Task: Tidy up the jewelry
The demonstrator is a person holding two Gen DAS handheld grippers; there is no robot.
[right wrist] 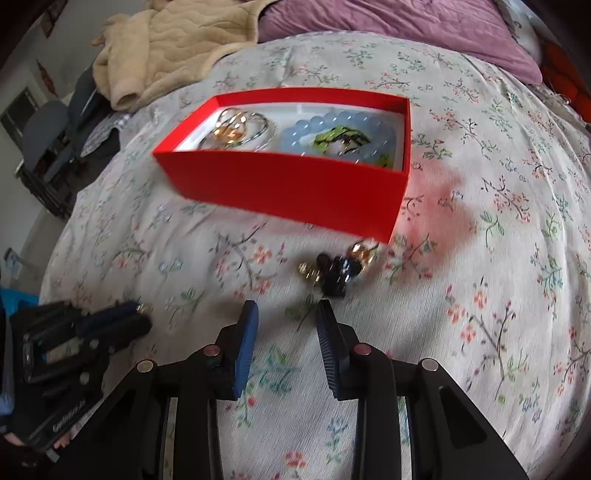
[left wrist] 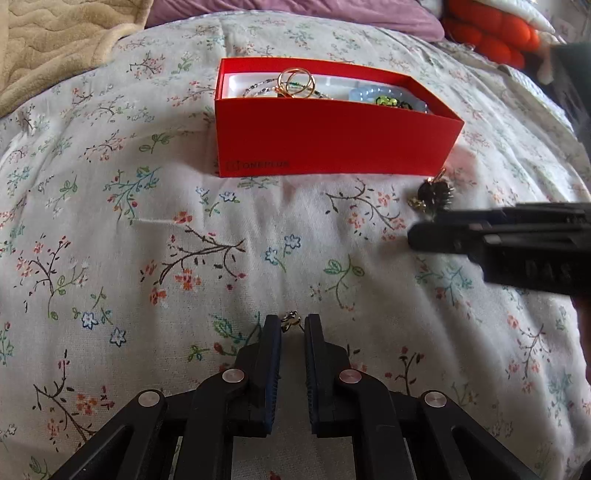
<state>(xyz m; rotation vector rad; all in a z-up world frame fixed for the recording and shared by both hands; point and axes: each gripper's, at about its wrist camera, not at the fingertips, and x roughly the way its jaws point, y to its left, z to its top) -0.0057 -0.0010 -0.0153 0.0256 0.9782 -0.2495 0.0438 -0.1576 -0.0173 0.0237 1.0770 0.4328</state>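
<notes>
Jewelry is partly sorted: gold rings [right wrist: 231, 127] and a blue bead bracelet [right wrist: 340, 129] lie in the red box [right wrist: 288, 188]. A black-and-gold piece [right wrist: 334, 271] remains on the bedspread [right wrist: 480, 295] near it, before the wide-open right gripper [right wrist: 284, 314]. The left gripper [left wrist: 293, 323], jaws narrow, brackets a small gold piece [left wrist: 290, 321]; contact is unclear.

This is a bedroom in a home: everything lies on a bed [right wrist: 498, 280] covered by a white quilt printed with small flowers and twigs, soft enough to dimple under a red cardboard box [right wrist: 295, 188] of bracelets and rings. A beige fleece blanket [right wrist: 177, 40] is bunched at the head end beside a mauve pillow [right wrist: 399, 26], and something puffy and orange [left wrist: 491, 33] sits at the far corner. Past the bed's left edge, the right wrist view shows a pale wall and dark chairs [right wrist: 48, 133] draped with clothing.
</notes>
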